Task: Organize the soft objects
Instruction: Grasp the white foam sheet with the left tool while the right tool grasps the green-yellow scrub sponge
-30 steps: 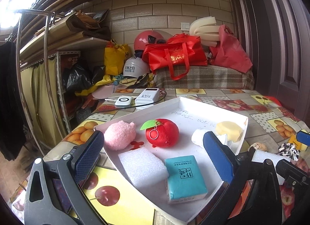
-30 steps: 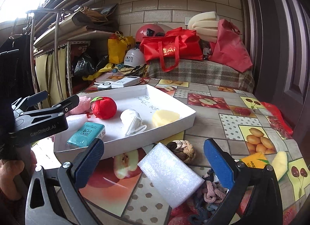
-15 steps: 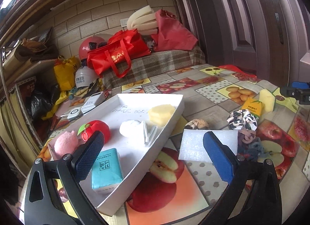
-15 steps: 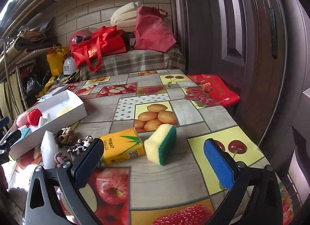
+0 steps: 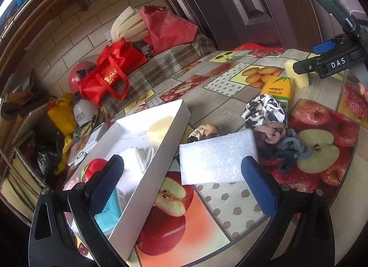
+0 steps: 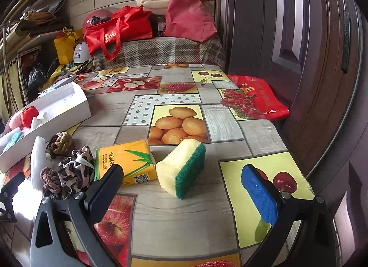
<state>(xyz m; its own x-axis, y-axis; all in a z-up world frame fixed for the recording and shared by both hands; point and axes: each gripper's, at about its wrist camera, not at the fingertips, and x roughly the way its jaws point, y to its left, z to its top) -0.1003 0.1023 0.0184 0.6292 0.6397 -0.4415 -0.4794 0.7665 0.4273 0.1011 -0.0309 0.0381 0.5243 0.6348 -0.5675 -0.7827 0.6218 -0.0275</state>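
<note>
My left gripper [image 5: 182, 180] is open, low over the table, facing a white foam block [image 5: 216, 157] that lies beside the white tray [image 5: 147, 175]. The tray holds a red plush apple [image 5: 93, 168], a teal tissue pack [image 5: 108, 211], a white item and a pale yellow sponge [image 5: 158, 126]. My right gripper [image 6: 184, 188] is open just in front of a yellow-and-green sponge [image 6: 181, 168]. A yellow tissue pack [image 6: 128, 163] lies left of that sponge. Hair scrunchies [image 6: 69, 172] are piled between the pack and the foam block [image 6: 38, 161].
Fruit-patterned tablecloth [image 6: 184, 221] covers the table. A dark door [image 6: 299, 48] stands close on the right, with a red bag [image 6: 255, 99] at the table's edge. Red bags [image 6: 117, 28], helmets and foam rolls crowd the plaid bench at the back. Shelving stands at the left.
Both grippers swung right: the left from over the tray toward the foam block outside it, the right from the foam block to the yellow-and-green sponge, closing in on it.
</note>
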